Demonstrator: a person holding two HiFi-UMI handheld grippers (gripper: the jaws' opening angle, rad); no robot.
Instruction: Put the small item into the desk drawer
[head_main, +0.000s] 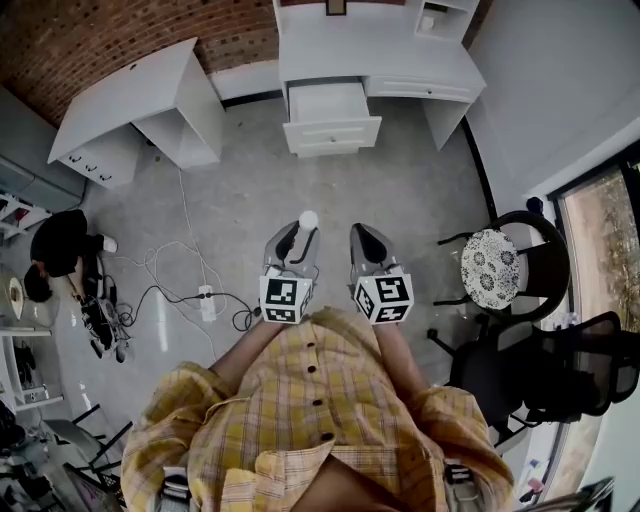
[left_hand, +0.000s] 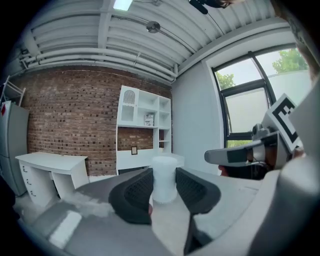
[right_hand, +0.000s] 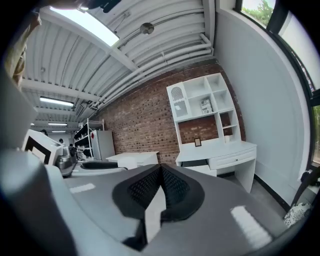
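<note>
A small white cylinder (left_hand: 164, 177) stands upright between the black pads of my left gripper (left_hand: 164, 189), which is shut on it. From the head view the same white item (head_main: 308, 219) pokes out past the tips of my left gripper (head_main: 297, 243), held at waist height over the floor. My right gripper (head_main: 371, 246) hangs beside it; its jaws (right_hand: 160, 186) are shut with nothing between them. The white desk (head_main: 300, 55) stands ahead against the brick wall, and its drawer (head_main: 330, 117) is pulled out.
A second white desk (head_main: 135, 105) stands at the left. A power strip with cables (head_main: 206, 300) lies on the grey floor at the left. Two chairs (head_main: 505, 270) stand at the right by the window. A white shelf unit (right_hand: 200, 102) tops the desk.
</note>
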